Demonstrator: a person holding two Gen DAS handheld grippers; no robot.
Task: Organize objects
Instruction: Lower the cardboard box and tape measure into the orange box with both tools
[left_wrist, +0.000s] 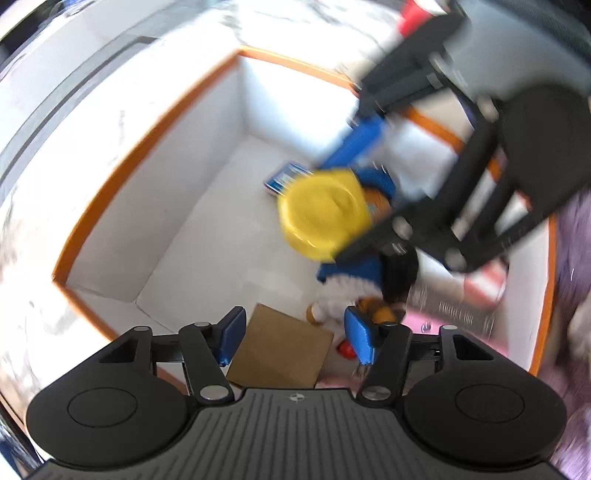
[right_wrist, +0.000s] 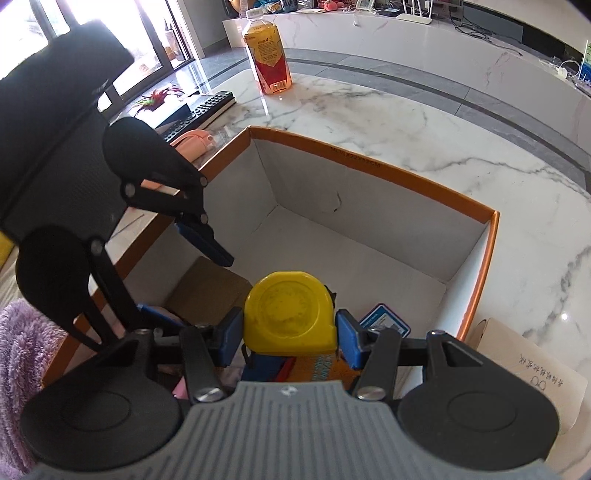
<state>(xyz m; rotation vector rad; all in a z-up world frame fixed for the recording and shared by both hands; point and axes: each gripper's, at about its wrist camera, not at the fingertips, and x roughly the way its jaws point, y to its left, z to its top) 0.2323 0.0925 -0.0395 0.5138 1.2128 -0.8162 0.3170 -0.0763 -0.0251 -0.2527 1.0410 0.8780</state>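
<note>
My right gripper (right_wrist: 290, 334) is shut on a yellow tape measure (right_wrist: 290, 314) and holds it above the inside of an orange-rimmed white box (right_wrist: 373, 162). In the left wrist view the tape measure (left_wrist: 323, 212) hangs over the box (left_wrist: 147, 140), held by the right gripper (left_wrist: 354, 184). My left gripper (left_wrist: 293, 336) is open and empty over the box's near side. In the right wrist view the left gripper (right_wrist: 192, 258) stands open at the box's left edge. A brown cardboard piece (left_wrist: 280, 349), a blue card (left_wrist: 286, 177) and a plush toy (left_wrist: 343, 295) lie in the box.
A bottle of orange drink (right_wrist: 267, 51), a remote control (right_wrist: 201, 107) and a pink object (right_wrist: 194, 140) are on the marble table (right_wrist: 406, 122) beyond the box. A purple fluffy cloth (right_wrist: 20, 354) lies at left, a paper roll (right_wrist: 517, 354) at right.
</note>
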